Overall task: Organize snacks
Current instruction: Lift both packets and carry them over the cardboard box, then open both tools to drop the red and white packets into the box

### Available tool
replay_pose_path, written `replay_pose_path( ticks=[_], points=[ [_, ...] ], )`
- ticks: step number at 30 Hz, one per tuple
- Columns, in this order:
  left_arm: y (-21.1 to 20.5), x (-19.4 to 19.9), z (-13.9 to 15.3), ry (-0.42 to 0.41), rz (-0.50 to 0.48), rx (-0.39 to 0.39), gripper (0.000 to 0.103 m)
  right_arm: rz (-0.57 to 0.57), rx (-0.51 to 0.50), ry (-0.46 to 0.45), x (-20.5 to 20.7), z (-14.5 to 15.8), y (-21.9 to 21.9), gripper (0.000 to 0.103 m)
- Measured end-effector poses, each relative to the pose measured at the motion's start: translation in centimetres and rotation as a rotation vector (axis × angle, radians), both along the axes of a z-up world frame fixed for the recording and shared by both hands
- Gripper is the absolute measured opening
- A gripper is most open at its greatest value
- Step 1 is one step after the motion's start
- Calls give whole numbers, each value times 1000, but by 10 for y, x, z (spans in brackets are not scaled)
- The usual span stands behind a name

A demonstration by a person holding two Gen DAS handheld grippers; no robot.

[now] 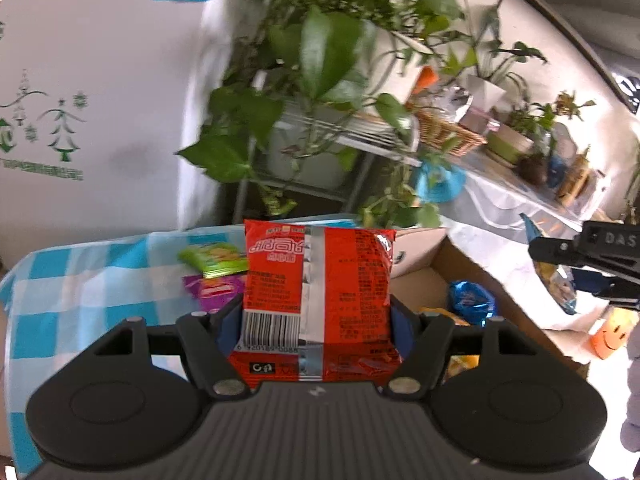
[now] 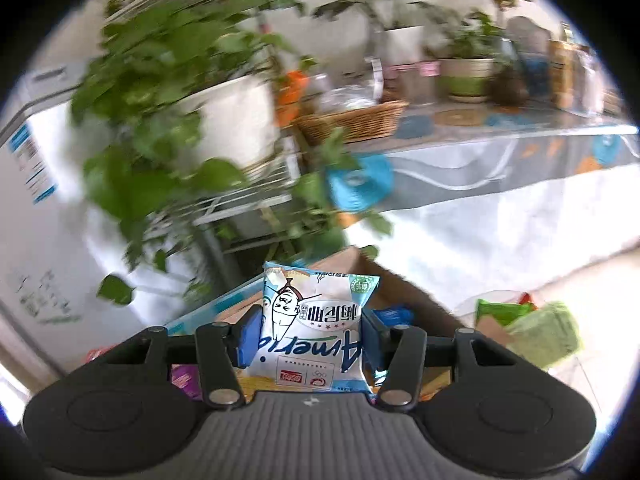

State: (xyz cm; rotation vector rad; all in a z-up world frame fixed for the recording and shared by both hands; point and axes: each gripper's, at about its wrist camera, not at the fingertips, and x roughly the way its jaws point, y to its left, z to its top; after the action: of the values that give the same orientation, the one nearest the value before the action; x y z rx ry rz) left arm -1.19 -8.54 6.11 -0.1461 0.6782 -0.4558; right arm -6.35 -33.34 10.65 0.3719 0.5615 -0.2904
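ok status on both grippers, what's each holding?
Left gripper shut on red snack packet. Right gripper shut on white-blue snack packet. Cardboard box open ahead, nothing blocking.

One red packet [image 1: 318, 300], one white-blue packet [image 2: 314, 330], one wicker basket [image 1: 446, 132], one cardboard box [image 1: 420, 256]

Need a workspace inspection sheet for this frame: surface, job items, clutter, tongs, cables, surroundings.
Surface: blue-checked tablecloth.
Job's things: red snack packet in left tongs; white-blue snack packet in right tongs; green packet and purple packet on the cloth; cardboard box holding a blue packet.
Clutter: nothing seen.
Tongs: both shut on packets.
Cables: nothing seen.
Surroundings: potted plants, wicker basket, white appliance.
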Motion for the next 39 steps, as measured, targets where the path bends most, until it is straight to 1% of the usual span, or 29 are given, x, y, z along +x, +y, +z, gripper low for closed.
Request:
replay_pose_path(
  ticks=[6, 11, 15, 22, 26, 27, 28, 31, 33, 35, 39],
  points=[
    [-19, 3, 4, 11, -35, -53, 70, -69, 74, 3, -2, -5, -22, 58],
    [-37, 9, 3, 38, -61, -115, 70, -92, 127, 21, -1, -11, -28, 58],
    [-52, 18, 1, 60, -73, -146, 70, -126, 150, 29, -2, -13, -31, 58],
    [-74, 32, -3, 89, -97, -188, 70, -163, 169, 36, -3, -15, -37, 58],
    [-90, 37, -3, 94, -123, -185, 70, -190, 204, 48, -3, -19, -41, 58],
    [-93, 38, -4, 97, -129, -191, 74, -198, 208, 51, -3, -20, -42, 59],
    [-96, 39, -3, 104, -136, -197, 81, -206, 210, 51, -3, -20, -43, 60],
    [-98, 39, 1, 106, -142, -222, 89, -224, 208, 42, -3, -19, -44, 67],
    [-99, 39, 7, 93, -157, -215, 89, -230, 207, 44, -3, -19, -44, 71],
    [-96, 38, 13, 76, -165, -196, 89, -226, 213, 42, -3, -20, -44, 71],
    [-78, 43, 22, 70, -148, -170, 90, -206, 207, 40, 0, -19, -40, 71]
  ],
)
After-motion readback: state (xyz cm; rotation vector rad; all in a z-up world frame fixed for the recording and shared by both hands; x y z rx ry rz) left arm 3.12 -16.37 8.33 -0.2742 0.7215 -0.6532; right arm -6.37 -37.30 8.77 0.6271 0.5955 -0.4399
